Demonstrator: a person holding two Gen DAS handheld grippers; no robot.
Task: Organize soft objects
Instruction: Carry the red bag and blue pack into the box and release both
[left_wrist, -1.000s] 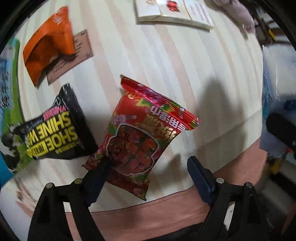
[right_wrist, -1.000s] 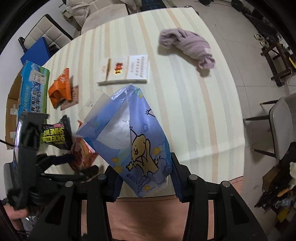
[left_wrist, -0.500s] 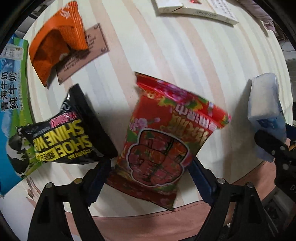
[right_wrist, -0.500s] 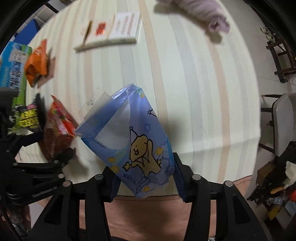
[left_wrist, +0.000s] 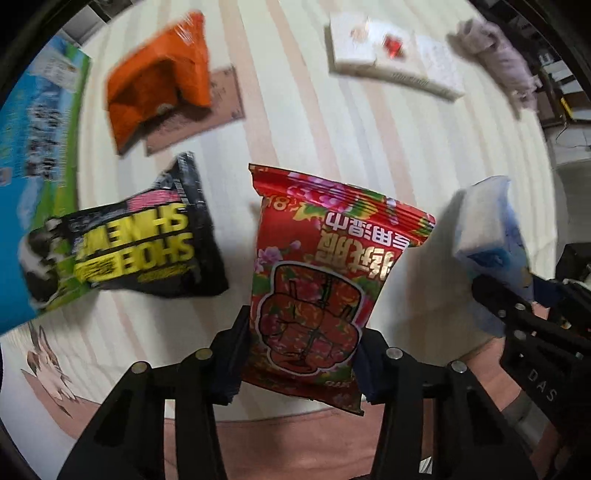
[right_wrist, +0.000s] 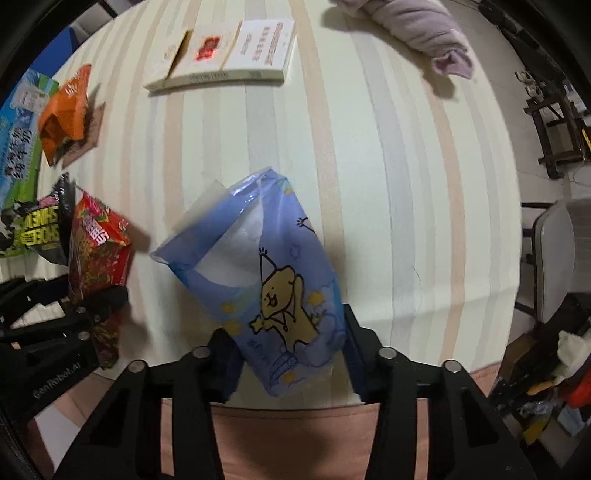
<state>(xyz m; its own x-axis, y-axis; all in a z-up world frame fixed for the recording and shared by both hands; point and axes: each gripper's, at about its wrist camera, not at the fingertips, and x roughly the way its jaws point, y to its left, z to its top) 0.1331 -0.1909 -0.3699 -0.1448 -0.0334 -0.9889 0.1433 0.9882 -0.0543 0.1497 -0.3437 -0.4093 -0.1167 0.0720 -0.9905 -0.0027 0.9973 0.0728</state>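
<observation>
My left gripper is shut on a red flowered snack bag and holds it above the striped tablecloth. The red bag also shows in the right wrist view, beside the left gripper. My right gripper is shut on a blue tissue pack with a yellow cartoon figure, held above the table near its front edge. That pack shows at the right of the left wrist view.
A black shoe-shine pack, an orange packet on a brown card, a blue-green milk carton, a white book and a mauve cloth lie on the table. A chair stands to the right.
My left gripper has closed on the red snack bag, which lay between its open jaws before, and lifted it. My right gripper still holds the blue pack and has shifted over the table.
</observation>
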